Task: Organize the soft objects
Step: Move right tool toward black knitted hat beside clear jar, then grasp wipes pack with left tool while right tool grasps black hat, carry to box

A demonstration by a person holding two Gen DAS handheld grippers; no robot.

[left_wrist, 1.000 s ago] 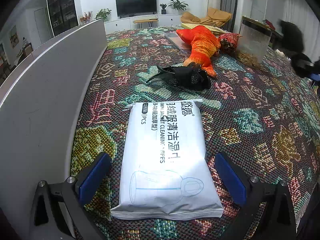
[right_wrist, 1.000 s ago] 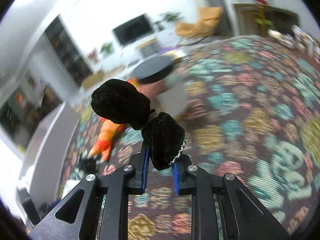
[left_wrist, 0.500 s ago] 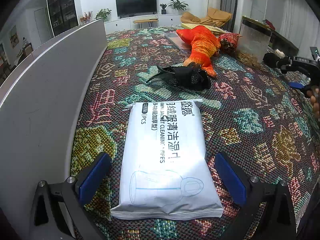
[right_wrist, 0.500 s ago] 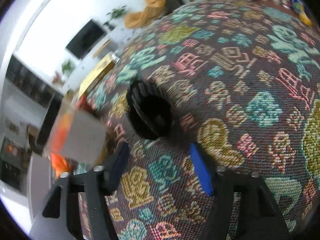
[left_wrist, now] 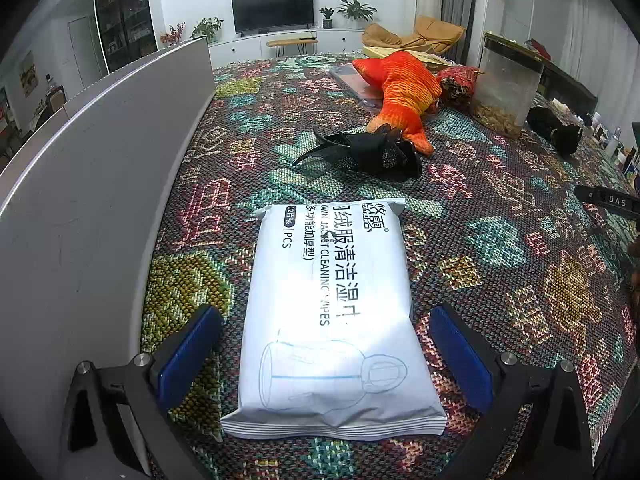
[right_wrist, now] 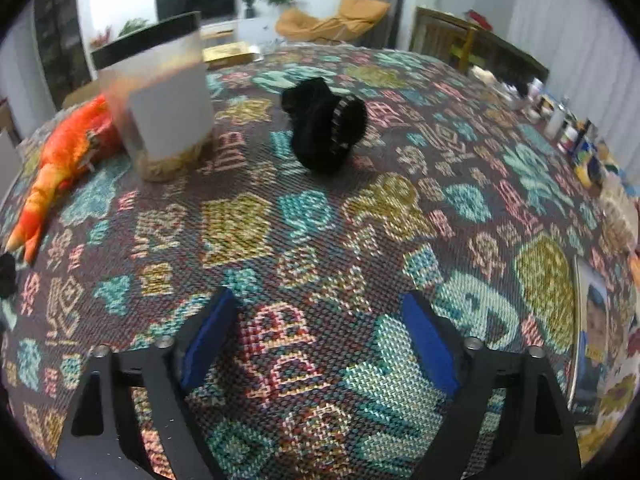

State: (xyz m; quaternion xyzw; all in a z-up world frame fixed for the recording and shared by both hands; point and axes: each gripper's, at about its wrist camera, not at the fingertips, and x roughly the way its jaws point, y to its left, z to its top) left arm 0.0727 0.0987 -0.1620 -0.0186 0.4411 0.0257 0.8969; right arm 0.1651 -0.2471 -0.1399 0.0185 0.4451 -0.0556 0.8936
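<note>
A white pack of wipes [left_wrist: 332, 312] lies flat on the patterned cloth between the open fingers of my left gripper [left_wrist: 326, 344], which straddles it without touching. A black velvet bow [right_wrist: 324, 128] lies on the cloth, well ahead of my open, empty right gripper [right_wrist: 320, 340]; it also shows far right in the left wrist view [left_wrist: 554, 130]. Another black hair clip with a bow [left_wrist: 368, 152] lies beyond the wipes. An orange plush fish [left_wrist: 400, 92] lies behind it and shows in the right wrist view [right_wrist: 60, 152].
A clear canister with a dark lid [right_wrist: 160, 92] stands left of the velvet bow, also in the left wrist view [left_wrist: 506, 84]. A grey panel [left_wrist: 80, 184] walls the left edge. A red pouch [left_wrist: 456, 82] lies by the fish. Small bottles [right_wrist: 568, 128] line the far right edge.
My right gripper opened and let go of the black velvet bow, which now lies on the cloth beside the canister; the gripper has drawn back. The left gripper has not moved.
</note>
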